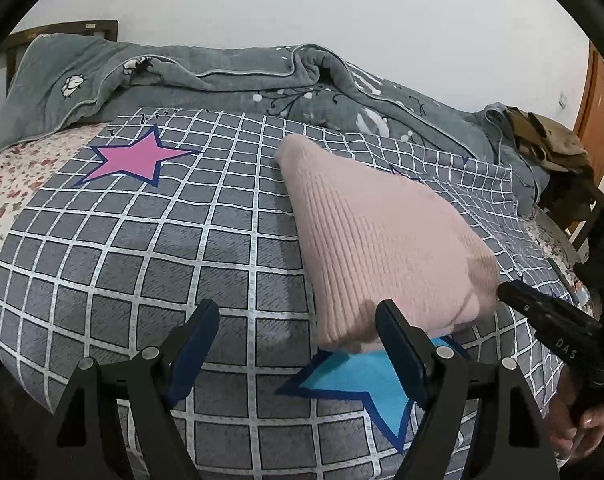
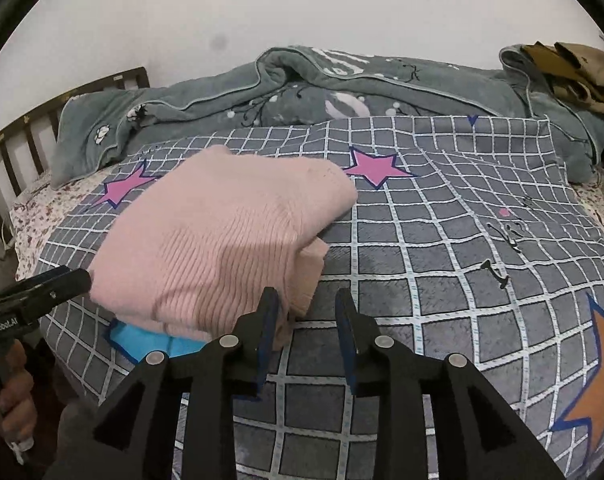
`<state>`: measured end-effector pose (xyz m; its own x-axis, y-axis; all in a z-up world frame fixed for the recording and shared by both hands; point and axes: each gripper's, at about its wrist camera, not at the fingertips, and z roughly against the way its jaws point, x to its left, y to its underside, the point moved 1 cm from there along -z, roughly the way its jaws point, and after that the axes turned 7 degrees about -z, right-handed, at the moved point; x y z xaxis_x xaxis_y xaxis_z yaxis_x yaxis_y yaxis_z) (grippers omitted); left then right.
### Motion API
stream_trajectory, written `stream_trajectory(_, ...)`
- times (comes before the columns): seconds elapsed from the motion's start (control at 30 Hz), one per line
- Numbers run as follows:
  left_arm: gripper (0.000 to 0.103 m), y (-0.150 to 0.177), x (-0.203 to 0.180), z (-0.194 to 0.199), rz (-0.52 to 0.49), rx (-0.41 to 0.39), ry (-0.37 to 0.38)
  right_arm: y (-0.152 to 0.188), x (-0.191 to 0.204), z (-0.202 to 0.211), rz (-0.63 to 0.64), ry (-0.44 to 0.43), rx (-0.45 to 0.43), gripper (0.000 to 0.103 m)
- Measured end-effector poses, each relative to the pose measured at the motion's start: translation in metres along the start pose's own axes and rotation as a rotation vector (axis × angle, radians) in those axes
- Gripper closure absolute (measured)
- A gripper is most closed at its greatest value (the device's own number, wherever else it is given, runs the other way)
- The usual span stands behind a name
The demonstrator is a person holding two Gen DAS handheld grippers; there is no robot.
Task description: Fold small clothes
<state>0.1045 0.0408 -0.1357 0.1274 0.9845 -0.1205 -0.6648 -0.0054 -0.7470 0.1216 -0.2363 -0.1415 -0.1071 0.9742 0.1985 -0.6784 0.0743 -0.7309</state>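
A folded pink ribbed knit garment (image 1: pixel 374 240) lies on the grey checked bedspread (image 1: pixel 149 264); it also shows in the right wrist view (image 2: pixel 221 240). My left gripper (image 1: pixel 297 320) is open and empty, its right finger close to the garment's near corner. My right gripper (image 2: pixel 308 304) is open and empty, its left finger against the garment's near right edge. In the left wrist view the right gripper (image 1: pixel 550 320) shows at the garment's right side. In the right wrist view the left gripper (image 2: pixel 41 288) shows at the garment's left side.
A rumpled grey-green blanket (image 1: pixel 221 76) lies along the back of the bed by the white wall. A brown garment (image 2: pixel 574 72) sits at the far right. The spread carries pink stars (image 1: pixel 137 156), a blue star (image 1: pixel 366 380) and an orange star (image 2: pixel 598 384). A wooden headboard (image 2: pixel 17 152) stands left.
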Motion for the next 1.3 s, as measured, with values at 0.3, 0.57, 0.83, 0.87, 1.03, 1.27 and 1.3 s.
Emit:
stream_trajectory(0.3,0.024,-0.004,-0.024,0.026,-0.028,-0.014,-0.010,-0.003,-0.006,0.037,-0.024,0.006,-0.011,0.060)
stream_trajectory(0.57,0.021,-0.018,-0.046,0.070,-0.029,-0.056,-0.070,-0.009,-0.015,0.085,-0.056,0.075,-0.035,0.055)
stream_trajectory(0.83,0.016,-0.020,-0.069,0.108,-0.045,-0.054,-0.095,-0.014,-0.014,0.144,-0.090,0.076,-0.081,0.015)
stream_trajectory(0.87,0.016,-0.020,-0.072,0.114,-0.053,-0.054,-0.089,-0.014,-0.013,0.150,-0.085,0.077,-0.096,0.009)
stream_trajectory(1.03,0.014,-0.017,-0.075,0.136,-0.060,-0.079,-0.106,-0.016,-0.010,0.176,-0.068,0.099,-0.133,0.004)
stream_trajectory(1.27,0.013,-0.016,-0.077,0.157,-0.066,-0.115,-0.130,-0.010,-0.004,0.199,-0.058,0.093,-0.156,0.001)
stream_trajectory(1.3,0.013,-0.015,-0.077,0.158,-0.065,-0.119,-0.133,-0.009,-0.004,0.201,-0.061,0.086,-0.155,0.001)
